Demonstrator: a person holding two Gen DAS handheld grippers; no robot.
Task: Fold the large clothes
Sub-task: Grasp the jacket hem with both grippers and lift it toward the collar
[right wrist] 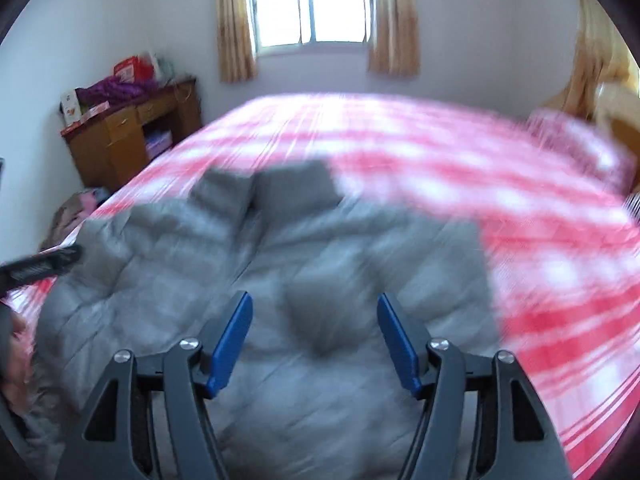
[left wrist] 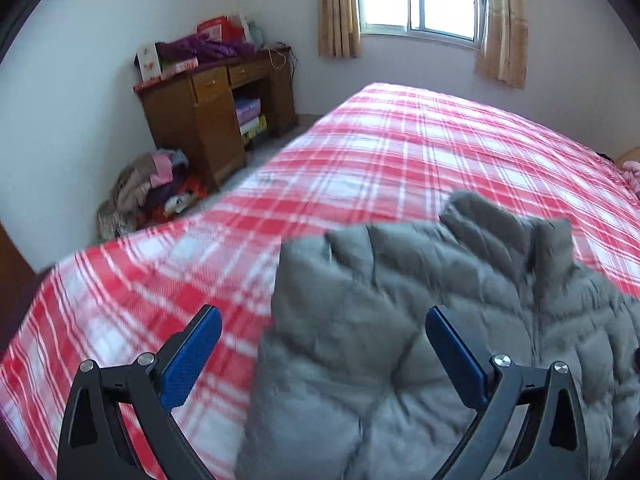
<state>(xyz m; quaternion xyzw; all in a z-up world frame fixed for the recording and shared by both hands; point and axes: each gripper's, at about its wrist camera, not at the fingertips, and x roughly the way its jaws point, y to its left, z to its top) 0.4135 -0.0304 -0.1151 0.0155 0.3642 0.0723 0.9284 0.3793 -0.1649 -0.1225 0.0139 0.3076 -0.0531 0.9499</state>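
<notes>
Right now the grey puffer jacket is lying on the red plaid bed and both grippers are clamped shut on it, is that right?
Not quite. The jacket does lie on the bed, but both wrist views show the left gripper and right gripper open, fingers spread above it.

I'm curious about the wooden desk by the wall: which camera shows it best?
The left wrist view: the wooden desk is sharp there, with drawers and shelf boxes visible. The right wrist view shows the desk smaller and slightly blurred.

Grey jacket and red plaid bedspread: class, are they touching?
Touching. In the left wrist view the jacket lies flat on the bedspread, no gap along its edge.
</notes>
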